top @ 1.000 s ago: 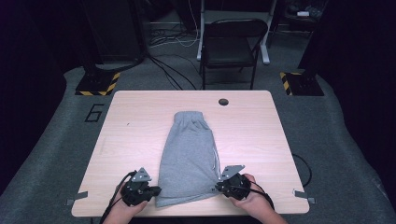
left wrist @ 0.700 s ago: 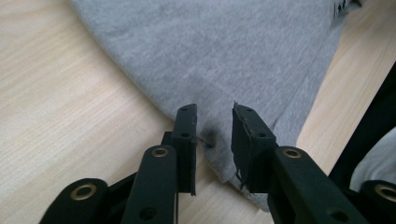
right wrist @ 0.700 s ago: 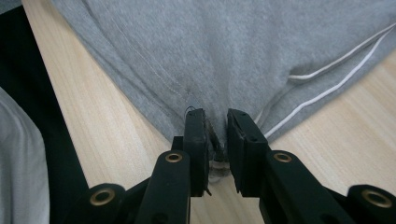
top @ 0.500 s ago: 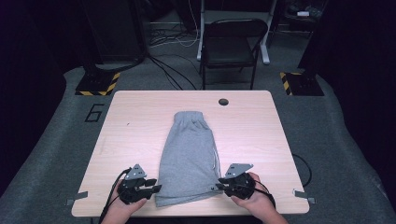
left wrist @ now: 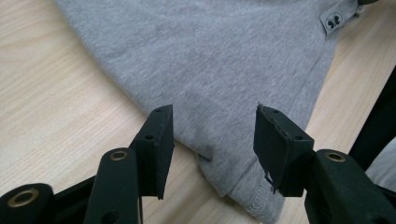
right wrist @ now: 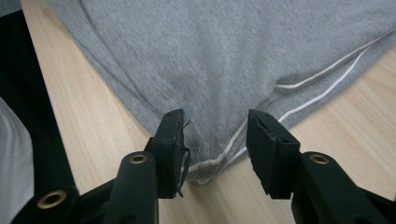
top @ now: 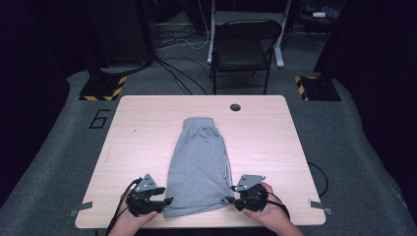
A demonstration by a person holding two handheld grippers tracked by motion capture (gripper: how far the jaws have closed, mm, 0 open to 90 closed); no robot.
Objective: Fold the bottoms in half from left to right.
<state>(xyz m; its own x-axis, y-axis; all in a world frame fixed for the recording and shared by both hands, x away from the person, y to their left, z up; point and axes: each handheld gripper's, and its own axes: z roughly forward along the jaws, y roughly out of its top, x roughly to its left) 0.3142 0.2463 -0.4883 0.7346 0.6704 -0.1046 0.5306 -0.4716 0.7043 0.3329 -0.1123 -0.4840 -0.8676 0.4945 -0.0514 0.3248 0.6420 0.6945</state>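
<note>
High view: grey shorts point(top: 200, 164) lie lengthwise, waistband away from person.

Left hand-held gripper point(left wrist: 212, 135) jaws apart, straddling grey shorts point(left wrist: 210, 60) corner, wooden table point(left wrist: 51, 107)

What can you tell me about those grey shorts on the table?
The shorts look like soft grey jersey, lying flat and folded lengthwise, waistband at the far end, hem toward the person. White piping runs down one side, and a small grey tag sits near an edge. The left tool and right tool each straddle a near hem corner, jaws open.
</note>
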